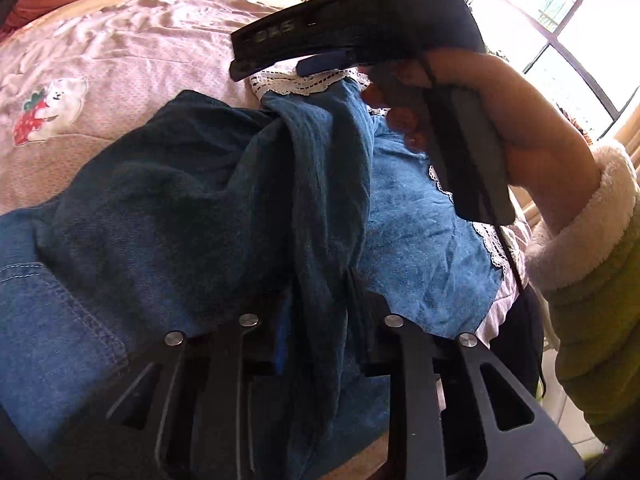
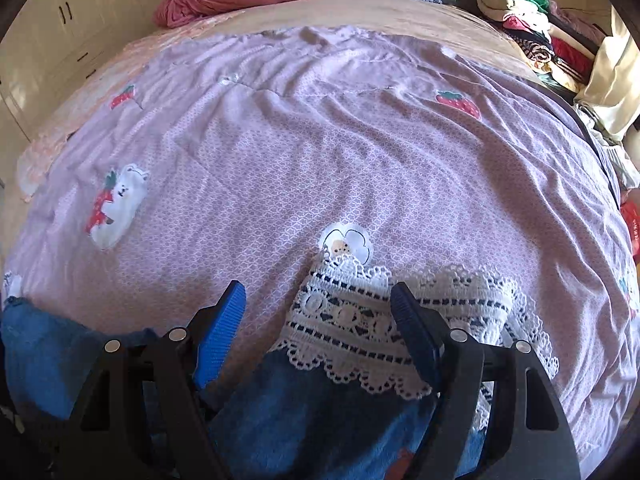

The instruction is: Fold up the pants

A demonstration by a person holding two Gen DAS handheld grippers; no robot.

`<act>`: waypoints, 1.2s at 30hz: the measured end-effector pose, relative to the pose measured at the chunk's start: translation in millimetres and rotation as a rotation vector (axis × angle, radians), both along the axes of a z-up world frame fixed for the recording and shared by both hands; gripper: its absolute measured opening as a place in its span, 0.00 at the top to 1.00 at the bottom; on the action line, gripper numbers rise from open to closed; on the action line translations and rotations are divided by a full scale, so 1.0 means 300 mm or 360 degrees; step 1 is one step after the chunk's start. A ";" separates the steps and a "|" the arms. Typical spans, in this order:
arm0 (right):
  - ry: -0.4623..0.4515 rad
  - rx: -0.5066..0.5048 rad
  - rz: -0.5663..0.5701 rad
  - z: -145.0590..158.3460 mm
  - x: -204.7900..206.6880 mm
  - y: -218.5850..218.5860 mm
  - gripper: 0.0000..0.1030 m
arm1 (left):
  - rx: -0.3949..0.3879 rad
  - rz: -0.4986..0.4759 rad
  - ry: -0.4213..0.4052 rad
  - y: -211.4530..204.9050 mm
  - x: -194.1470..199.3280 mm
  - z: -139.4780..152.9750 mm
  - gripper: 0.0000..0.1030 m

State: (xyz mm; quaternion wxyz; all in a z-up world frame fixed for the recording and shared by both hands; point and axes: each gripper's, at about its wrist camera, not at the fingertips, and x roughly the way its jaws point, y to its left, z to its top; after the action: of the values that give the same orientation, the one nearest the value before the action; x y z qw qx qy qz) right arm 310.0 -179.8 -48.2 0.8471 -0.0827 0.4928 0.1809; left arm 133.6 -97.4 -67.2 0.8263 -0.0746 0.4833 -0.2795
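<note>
Left wrist view: the left gripper (image 1: 320, 300) has its fingers squeezed on a bunched fold of the blue denim pants (image 1: 200, 200), which lie on the bed (image 1: 120, 60). The right gripper (image 2: 318, 332) hangs over the white lace hem (image 2: 360, 320) with its fingers wide apart, holding nothing. I think the grab step is half done. Next, the right fingers need to drop and pinch the lace hem. I count one pair of pants, two grippers, one bed.
</note>
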 end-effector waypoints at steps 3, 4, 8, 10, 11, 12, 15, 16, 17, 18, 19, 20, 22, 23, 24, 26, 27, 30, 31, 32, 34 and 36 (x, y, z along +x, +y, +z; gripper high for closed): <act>0.0072 -0.0045 -0.0019 -0.053 0.043 0.009 0.43 | 0.0001 -0.0021 -0.0007 -0.008 0.000 -0.004 0.88; 0.0066 -0.0057 -0.0027 -0.060 0.051 0.003 0.55 | 0.0002 -0.0029 -0.0016 -0.011 -0.002 -0.003 0.88; 0.0057 0.0075 -0.0031 -0.026 0.043 -0.064 0.89 | -0.0007 -0.0039 -0.0028 -0.008 -0.009 0.001 0.88; 0.0023 0.0145 -0.0044 0.015 0.015 -0.101 0.90 | -0.0013 -0.0037 -0.0038 -0.009 -0.009 0.006 0.88; 0.0006 0.0179 -0.0058 0.036 -0.002 -0.124 0.90 | -0.0015 -0.0037 -0.0045 -0.004 -0.008 0.008 0.88; -0.0009 0.0233 -0.0067 0.060 -0.025 -0.153 0.91 | -0.0016 -0.0037 -0.0050 -0.004 -0.006 0.011 0.87; -0.0089 0.0353 -0.0096 0.145 -0.104 -0.228 0.92 | -0.0011 -0.0040 -0.0061 -0.013 0.006 0.023 0.87; -0.0115 0.0392 -0.0109 0.172 -0.134 -0.256 0.92 | -0.0003 -0.0045 -0.0071 -0.018 0.008 0.025 0.88; -0.0136 0.0426 -0.0122 0.195 -0.156 -0.281 0.92 | 0.0007 -0.0049 -0.0077 -0.013 -0.006 0.025 0.95; -0.0169 0.0458 -0.0147 0.225 -0.189 -0.314 0.93 | 0.0014 -0.0053 -0.0079 -0.013 -0.005 0.026 0.99; -0.0199 0.0480 -0.0170 0.247 -0.217 -0.344 0.93 | 0.0009 -0.0051 -0.0085 -0.011 -0.008 0.032 0.99; -0.0227 0.0501 -0.0191 0.270 -0.249 -0.373 0.93 | -0.0004 -0.0058 -0.0093 -0.004 -0.013 0.039 1.00; -0.0281 0.0552 -0.0241 0.307 -0.316 -0.442 0.93 | -0.0003 -0.0076 -0.0132 0.002 -0.034 0.061 1.00; -0.0301 0.0584 -0.0269 0.322 -0.352 -0.481 0.93 | 0.0002 -0.0086 -0.0154 0.005 -0.047 0.078 1.00; -0.0312 0.0614 -0.0295 0.330 -0.388 -0.515 0.93 | 0.0007 -0.0100 -0.0180 0.007 -0.060 0.096 1.00; -0.0328 0.0658 -0.0333 0.337 -0.457 -0.572 0.93 | 0.0037 -0.0144 -0.0233 0.002 -0.072 0.102 1.00; -0.0334 0.0685 -0.0356 0.336 -0.503 -0.605 0.93 | 0.0051 -0.0170 -0.0255 -0.003 -0.088 0.110 1.00; -0.0315 0.0720 -0.0410 0.306 -0.612 -0.666 0.93 | 0.0081 -0.0237 -0.0289 -0.020 -0.131 0.123 1.00; -0.0307 0.0723 -0.0424 0.292 -0.646 -0.681 0.93 | 0.0092 -0.0257 -0.0295 -0.025 -0.142 0.123 1.00; -0.0293 0.0719 -0.0446 0.273 -0.675 -0.695 0.93 | 0.0106 -0.0277 -0.0298 -0.028 -0.154 0.122 1.00; -0.0227 0.0740 -0.0498 0.217 -0.733 -0.730 0.93 | 0.0138 -0.0298 -0.0301 -0.041 -0.173 0.118 1.00; -0.0184 0.0737 -0.0542 0.168 -0.768 -0.747 0.93 | 0.0160 -0.0325 -0.0297 -0.051 -0.190 0.107 1.00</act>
State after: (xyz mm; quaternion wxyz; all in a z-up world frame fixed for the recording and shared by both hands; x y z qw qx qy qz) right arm 79.6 -404.0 2.2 0.8883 0.1867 0.3961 0.1387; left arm 76.5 -112.9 -35.1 0.8375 0.0429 0.4230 -0.3433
